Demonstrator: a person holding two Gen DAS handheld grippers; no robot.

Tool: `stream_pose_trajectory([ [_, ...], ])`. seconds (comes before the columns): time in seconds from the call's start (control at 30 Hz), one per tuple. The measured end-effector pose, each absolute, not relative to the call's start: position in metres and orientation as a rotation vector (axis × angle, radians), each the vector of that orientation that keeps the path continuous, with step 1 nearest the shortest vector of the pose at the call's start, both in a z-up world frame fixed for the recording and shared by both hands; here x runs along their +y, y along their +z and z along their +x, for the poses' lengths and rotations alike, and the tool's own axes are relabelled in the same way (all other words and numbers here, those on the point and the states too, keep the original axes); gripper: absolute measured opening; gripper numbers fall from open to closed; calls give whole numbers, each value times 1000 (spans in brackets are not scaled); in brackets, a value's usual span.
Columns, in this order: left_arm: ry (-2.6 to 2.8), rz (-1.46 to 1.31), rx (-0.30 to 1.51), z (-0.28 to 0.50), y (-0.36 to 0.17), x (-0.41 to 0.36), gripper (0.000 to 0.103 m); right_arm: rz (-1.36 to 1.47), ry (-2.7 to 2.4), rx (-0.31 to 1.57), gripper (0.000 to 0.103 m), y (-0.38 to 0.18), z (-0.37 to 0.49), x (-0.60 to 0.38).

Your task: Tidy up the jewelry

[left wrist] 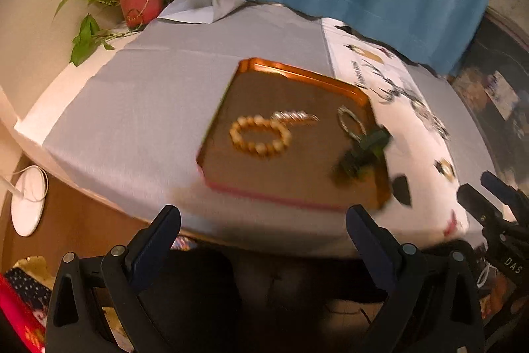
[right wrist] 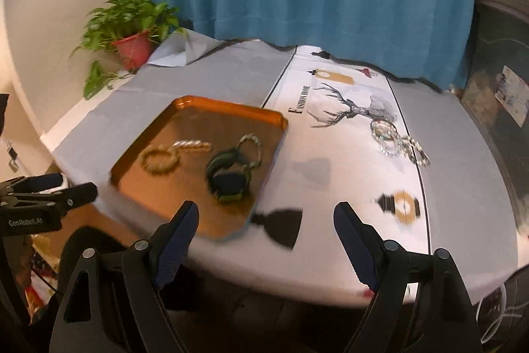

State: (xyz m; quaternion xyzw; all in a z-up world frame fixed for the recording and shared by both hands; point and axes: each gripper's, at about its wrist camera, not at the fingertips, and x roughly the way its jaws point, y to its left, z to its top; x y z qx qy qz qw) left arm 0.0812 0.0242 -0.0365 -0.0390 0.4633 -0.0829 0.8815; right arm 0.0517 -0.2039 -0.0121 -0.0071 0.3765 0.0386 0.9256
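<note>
Bracelets (right wrist: 398,143) right of frame sit loose outside the tray (right wrist: 231,110); right gripper (right wrist: 266,225), wide and empty like the left gripper (left wrist: 263,225), should pinch one rim, lift gently.

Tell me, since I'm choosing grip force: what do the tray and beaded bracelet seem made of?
Tray: probably plastic or lacquered metal; smooth, glossy orange rim catching light.
Beaded bracelet: round cream-tan beads, slightly shiny; possibly wood, bone or stone. Motion blur leaves this open.

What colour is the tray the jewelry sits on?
Orange, a shallow rectangular tray with a glossy raised rim; the right wrist view shows it best.
</note>
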Motion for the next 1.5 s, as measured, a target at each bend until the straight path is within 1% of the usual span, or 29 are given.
stream_pose_trajectory([
  [0.27,-204,-9,874,24,-6,5,99,-19,123,679,84,13,-7,-189],
  [0.63,-219,17,823,-16,15,-9,99,7,124,651,84,25,-45,-195],
  [0.97,-225,55,791,-30,24,-23,99,28,124,637,84,26,-59,-206],
  [1.5,-225,62,827,-23,14,-26,99,36,117,672,85,15,-54,-209],
])
